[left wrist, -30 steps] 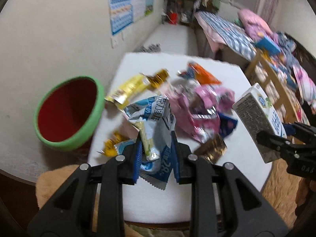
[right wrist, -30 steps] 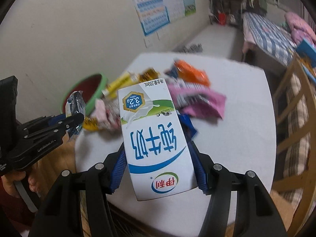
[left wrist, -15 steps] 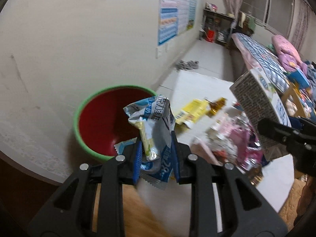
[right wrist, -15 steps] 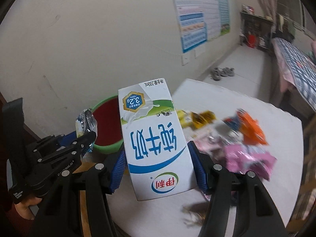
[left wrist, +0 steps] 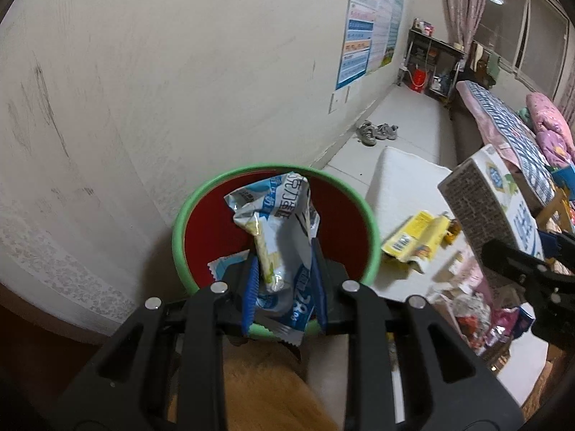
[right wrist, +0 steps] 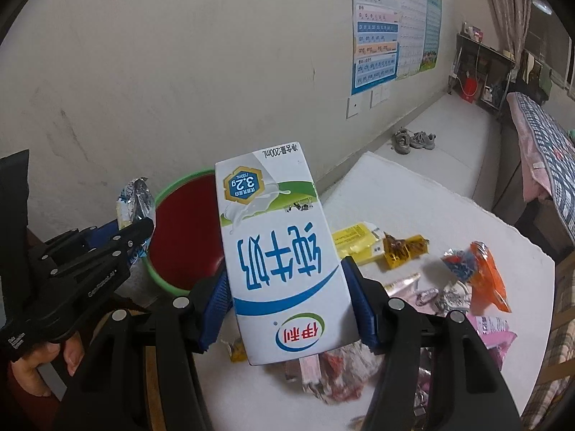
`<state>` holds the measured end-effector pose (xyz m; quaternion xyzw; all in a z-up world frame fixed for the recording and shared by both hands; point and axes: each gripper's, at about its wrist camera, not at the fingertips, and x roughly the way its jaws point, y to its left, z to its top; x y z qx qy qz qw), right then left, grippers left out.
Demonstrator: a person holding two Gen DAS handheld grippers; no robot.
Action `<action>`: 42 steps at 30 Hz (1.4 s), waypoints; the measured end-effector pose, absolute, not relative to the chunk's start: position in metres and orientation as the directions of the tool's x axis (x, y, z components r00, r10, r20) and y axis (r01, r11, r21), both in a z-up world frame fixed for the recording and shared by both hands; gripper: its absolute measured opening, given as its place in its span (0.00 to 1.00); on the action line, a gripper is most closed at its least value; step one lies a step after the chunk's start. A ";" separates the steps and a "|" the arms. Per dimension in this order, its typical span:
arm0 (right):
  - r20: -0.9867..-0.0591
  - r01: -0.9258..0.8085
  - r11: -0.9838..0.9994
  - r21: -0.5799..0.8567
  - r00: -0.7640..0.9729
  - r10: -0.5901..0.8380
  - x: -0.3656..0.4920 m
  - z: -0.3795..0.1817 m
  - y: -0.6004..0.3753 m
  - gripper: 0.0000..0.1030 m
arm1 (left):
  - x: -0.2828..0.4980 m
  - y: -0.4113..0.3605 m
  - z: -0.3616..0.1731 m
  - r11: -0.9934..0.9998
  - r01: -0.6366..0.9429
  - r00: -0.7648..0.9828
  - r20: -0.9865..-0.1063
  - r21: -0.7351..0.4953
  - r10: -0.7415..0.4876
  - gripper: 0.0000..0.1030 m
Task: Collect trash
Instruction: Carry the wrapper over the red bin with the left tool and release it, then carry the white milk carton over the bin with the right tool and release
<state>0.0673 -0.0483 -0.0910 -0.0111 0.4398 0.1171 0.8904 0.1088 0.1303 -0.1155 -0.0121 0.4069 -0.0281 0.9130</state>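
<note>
My left gripper (left wrist: pixel 284 287) is shut on a crumpled blue and white wrapper (left wrist: pixel 278 222) and holds it over the near rim of a red bin with a green rim (left wrist: pixel 201 208). My right gripper (right wrist: pixel 287 301) is shut on a white milk carton (right wrist: pixel 280 251), held above the table's left end, beside the bin (right wrist: pixel 179 237). The carton (left wrist: pixel 492 208) and right gripper show at the right of the left wrist view. The left gripper (right wrist: pixel 136 230) with the wrapper (right wrist: pixel 133 197) shows at the left of the right wrist view.
A white table (right wrist: pixel 449 215) holds several wrappers: yellow (right wrist: pixel 354 244), orange (right wrist: pixel 487 273), pink (right wrist: pixel 496 334). A wall stands right behind the bin. A pair of shoes (right wrist: pixel 413 140) lies on the floor beyond. A bed (left wrist: pixel 503 115) stands at the far right.
Both grippers have swung left from the table toward the bin, each still holding its item. The wrapper is now over the bin's opening.
</note>
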 end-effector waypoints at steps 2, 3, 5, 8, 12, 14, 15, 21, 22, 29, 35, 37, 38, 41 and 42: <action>-0.790 -0.223 0.972 0.066 0.583 0.188 0.074 -0.095 -0.041 0.56 | 0.116 0.133 -0.121 0.998 0.037 0.661 -0.748 -0.046 -0.059 0.24; -0.792 -0.227 0.972 0.064 0.581 0.188 0.075 -0.097 -0.039 0.56 | 0.120 0.135 -0.124 0.998 0.034 0.655 -0.753 -0.050 -0.060 0.24; -0.796 -0.234 0.970 0.065 0.574 0.192 0.082 -0.101 -0.033 0.56 | 0.127 0.138 -0.130 0.998 0.029 0.644 -0.762 -0.060 -0.065 0.24; -0.800 -0.246 0.967 0.061 0.568 0.194 0.091 -0.106 -0.025 0.56 | 0.136 0.143 -0.138 0.997 0.021 0.633 -0.771 -0.069 -0.067 0.24; -0.805 -0.268 0.961 0.072 0.553 0.215 0.105 -0.114 -0.017 0.57 | 0.146 0.149 -0.148 0.998 0.007 0.623 -0.780 -0.065 -0.055 0.28; -0.808 -0.280 0.957 0.073 0.546 0.221 0.112 -0.117 -0.014 0.58 | 0.148 0.152 -0.151 0.998 -0.014 0.626 -0.779 -0.058 -0.036 0.41; -0.809 -0.285 0.956 0.070 0.545 0.222 0.115 -0.118 -0.012 0.59 | 0.149 0.153 -0.152 0.998 -0.022 0.626 -0.779 -0.059 -0.032 0.55; -0.797 -0.306 0.949 0.077 0.553 0.243 0.124 -0.117 -0.004 0.72 | 0.144 0.163 -0.158 0.997 -0.056 0.619 -0.786 -0.055 -0.008 0.67; -0.796 -0.307 0.948 0.078 0.554 0.245 0.124 -0.116 -0.003 0.72 | 0.142 0.165 -0.158 0.997 -0.060 0.617 -0.787 -0.055 -0.006 0.67; -0.775 -0.305 0.951 0.046 0.590 0.226 0.111 -0.098 -0.007 0.72 | 0.130 0.163 -0.147 0.997 -0.062 0.627 -0.779 -0.048 0.001 0.67; -0.747 -0.277 0.960 0.036 0.631 0.210 0.088 -0.083 -0.029 0.76 | 0.117 0.152 -0.136 0.998 -0.052 0.632 -0.775 -0.033 0.007 0.67; -0.765 -0.255 0.966 0.046 0.613 0.198 0.086 -0.090 -0.043 0.76 | 0.111 0.150 -0.135 0.998 -0.056 0.635 -0.773 -0.027 0.014 0.67; -0.784 -0.250 0.966 0.065 0.586 0.204 0.086 -0.098 -0.051 0.76 | 0.109 0.150 -0.135 0.998 -0.059 0.635 -0.773 -0.032 0.013 0.67; -0.834 -0.242 0.965 0.102 0.507 0.216 0.093 -0.129 -0.062 0.76 | 0.100 0.147 -0.138 0.996 -0.068 0.626 -0.779 -0.049 0.004 0.67; -0.854 -0.247 0.962 0.116 0.469 0.223 0.097 -0.139 -0.061 0.76 | 0.098 0.146 -0.139 0.996 -0.069 0.623 -0.783 -0.052 0.002 0.67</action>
